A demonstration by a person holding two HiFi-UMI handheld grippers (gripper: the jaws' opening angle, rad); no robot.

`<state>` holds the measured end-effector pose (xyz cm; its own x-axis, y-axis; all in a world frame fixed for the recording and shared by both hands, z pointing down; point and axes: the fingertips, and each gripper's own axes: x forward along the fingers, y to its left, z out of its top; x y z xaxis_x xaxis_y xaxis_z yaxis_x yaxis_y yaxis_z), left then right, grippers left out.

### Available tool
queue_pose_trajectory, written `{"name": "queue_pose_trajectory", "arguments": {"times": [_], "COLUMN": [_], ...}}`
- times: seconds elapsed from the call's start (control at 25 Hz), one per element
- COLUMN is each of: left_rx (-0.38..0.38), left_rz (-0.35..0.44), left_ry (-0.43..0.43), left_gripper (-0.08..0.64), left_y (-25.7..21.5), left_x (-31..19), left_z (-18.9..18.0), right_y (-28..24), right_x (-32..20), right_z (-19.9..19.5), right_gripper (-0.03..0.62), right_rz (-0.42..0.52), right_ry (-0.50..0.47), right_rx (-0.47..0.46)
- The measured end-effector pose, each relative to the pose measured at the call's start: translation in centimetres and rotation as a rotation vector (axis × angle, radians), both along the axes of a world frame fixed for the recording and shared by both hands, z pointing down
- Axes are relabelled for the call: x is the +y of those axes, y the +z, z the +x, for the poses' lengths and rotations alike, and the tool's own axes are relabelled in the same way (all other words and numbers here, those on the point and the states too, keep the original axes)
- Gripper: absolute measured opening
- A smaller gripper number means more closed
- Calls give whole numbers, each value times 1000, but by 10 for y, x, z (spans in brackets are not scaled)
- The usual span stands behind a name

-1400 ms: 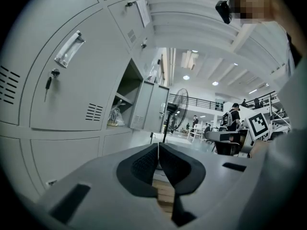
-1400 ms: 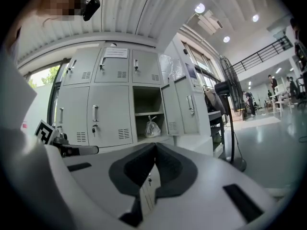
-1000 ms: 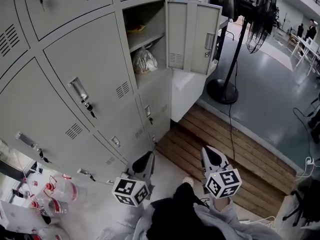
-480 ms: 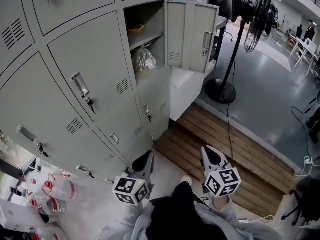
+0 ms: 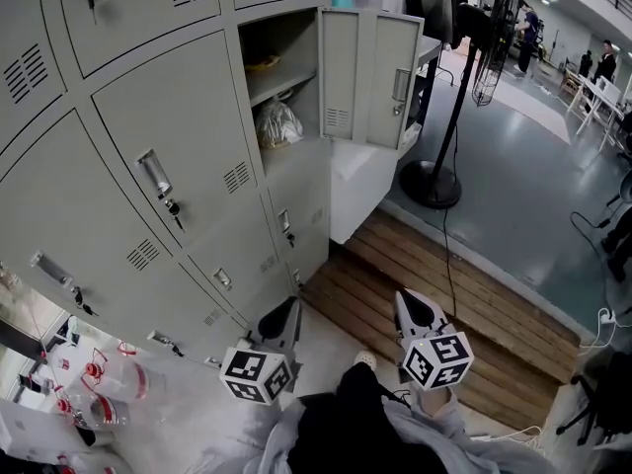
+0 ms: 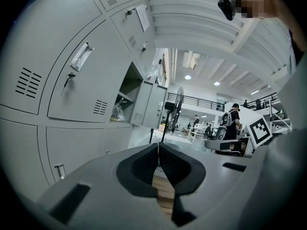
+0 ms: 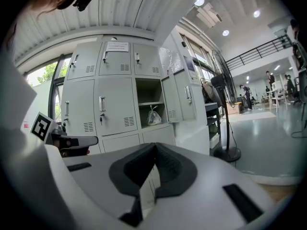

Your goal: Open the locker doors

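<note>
A bank of grey lockers (image 5: 148, 87) fills the left of the head view. One door (image 5: 370, 62) at the upper right stands open, and a knotted plastic bag (image 5: 276, 124) lies inside on the lower shelf. The locker beside it (image 5: 188, 136) is closed, with a chrome handle (image 5: 153, 176) and a key under it. My left gripper (image 5: 289, 307) and right gripper (image 5: 407, 299) hang low near my body, well short of the lockers, both shut and empty. In the right gripper view the open locker (image 7: 151, 107) and closed door (image 7: 112, 104) lie ahead of the closed jaws (image 7: 155, 150).
A pedestal fan (image 5: 434, 181) stands right of the open door, its cable running across a wooden pallet floor (image 5: 444, 294). A white cabinet (image 5: 360, 181) sits under the open door. Red-capped plastic bottles (image 5: 99, 383) lie at lower left. People stand far off at the right.
The head view has shifted a little, so the lockers sit slightly more to the left. Both grippers stay shut in nearly the same place.
</note>
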<state>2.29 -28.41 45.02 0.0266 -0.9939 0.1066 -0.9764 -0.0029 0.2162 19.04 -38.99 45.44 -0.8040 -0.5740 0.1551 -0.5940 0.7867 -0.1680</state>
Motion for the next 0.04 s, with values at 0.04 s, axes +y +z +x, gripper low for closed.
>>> {"name": "queue_pose_trajectory", "arguments": {"times": [0.04], "left_rx": [-1], "left_rz": [1], "left_ry": [-1], "left_gripper": [14], "left_y": [0], "left_x": [-1], "left_z": [0], "right_y": [0], "right_x": [-1], "right_z": [0], "right_gripper": [0], "right_rz": [0], "right_ry": [0], "right_rx": [0]}}
